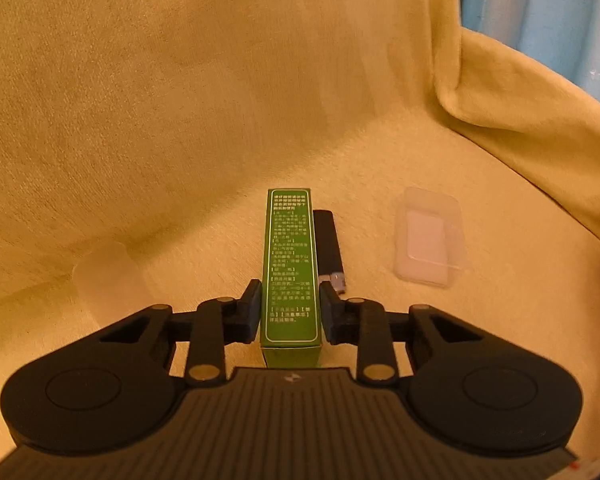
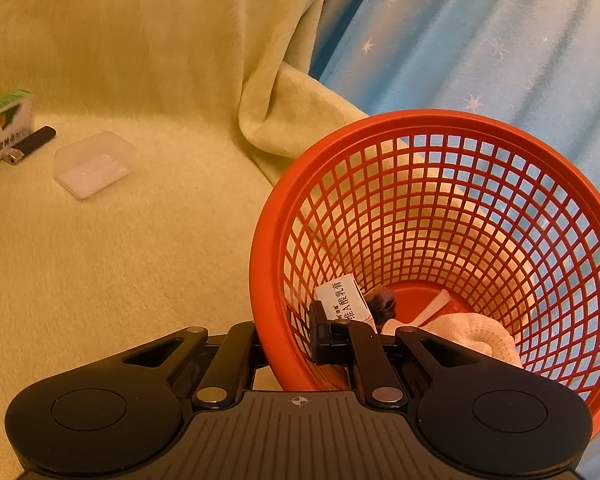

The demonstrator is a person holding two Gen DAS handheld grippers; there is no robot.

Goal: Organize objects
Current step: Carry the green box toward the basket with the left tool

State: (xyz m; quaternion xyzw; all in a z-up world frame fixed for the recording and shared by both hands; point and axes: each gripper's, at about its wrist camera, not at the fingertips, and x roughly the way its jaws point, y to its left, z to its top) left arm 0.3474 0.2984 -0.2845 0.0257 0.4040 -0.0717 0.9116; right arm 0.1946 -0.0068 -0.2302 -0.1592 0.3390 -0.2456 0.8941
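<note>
A long green box [image 1: 290,264] with white print lies on the yellow blanket, and my left gripper [image 1: 290,308] is shut on its near end, one pad against each long side. A black lighter [image 1: 329,246] lies right beside the box. Further right sits a clear plastic case [image 1: 428,240]. In the right wrist view the green box [image 2: 8,120], lighter [image 2: 34,142] and case [image 2: 94,164] show at far left. My right gripper [image 2: 286,340] is shut on the near wall of the orange mesh basket [image 2: 460,120], one finger outside and one inside.
The basket holds a small white printed box [image 2: 342,298], a dark object [image 2: 382,302] and a white cloth [image 2: 472,336]. A frosted translucent cup [image 1: 104,272] lies left of the green box. The blanket [image 1: 220,100] rises into a backrest and a fold at right. A blue curtain [image 2: 480,40] hangs behind.
</note>
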